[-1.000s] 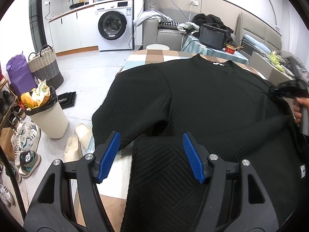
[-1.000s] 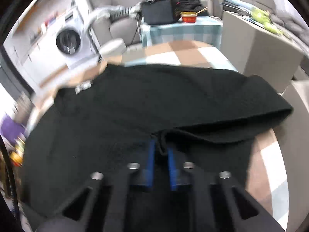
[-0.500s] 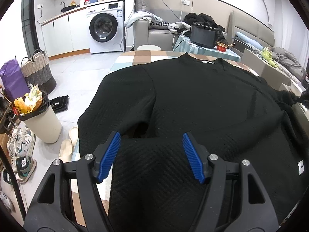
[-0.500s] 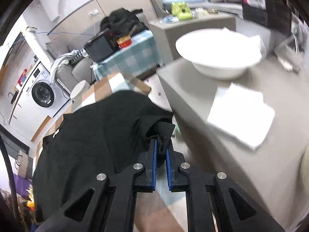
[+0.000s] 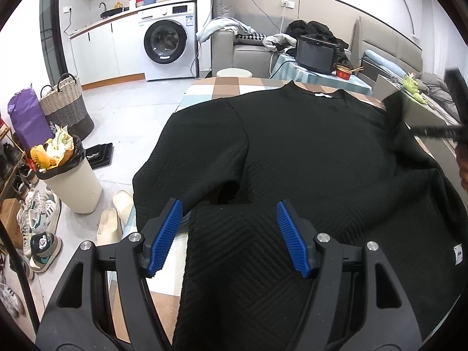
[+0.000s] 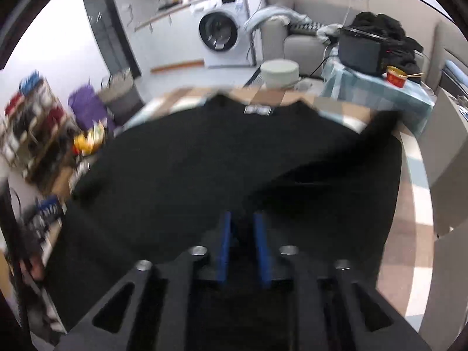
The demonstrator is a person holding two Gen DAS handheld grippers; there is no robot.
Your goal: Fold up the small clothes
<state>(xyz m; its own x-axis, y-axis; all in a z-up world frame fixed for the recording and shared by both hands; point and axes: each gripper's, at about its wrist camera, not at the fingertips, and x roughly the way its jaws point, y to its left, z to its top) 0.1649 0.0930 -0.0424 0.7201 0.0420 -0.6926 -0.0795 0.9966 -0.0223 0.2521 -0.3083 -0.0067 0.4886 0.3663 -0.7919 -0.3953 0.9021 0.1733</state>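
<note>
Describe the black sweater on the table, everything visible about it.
The black sweater lies spread flat on the checked table, neck with a white label at the far edge. The fabric looks thick, with a quilted chevron texture. One sleeve is folded inward near the open left gripper; a small white tag shows at the hem. The right gripper is nearly closed on a fold of it.

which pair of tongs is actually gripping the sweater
The right tongs: nearly closed on a fold of the black sweater. The left tongs are wide open above it.

Right tongs (image 6: 242, 239) swung the sleeve (image 6: 377, 128) back over the sweater (image 6: 204, 158).
</note>
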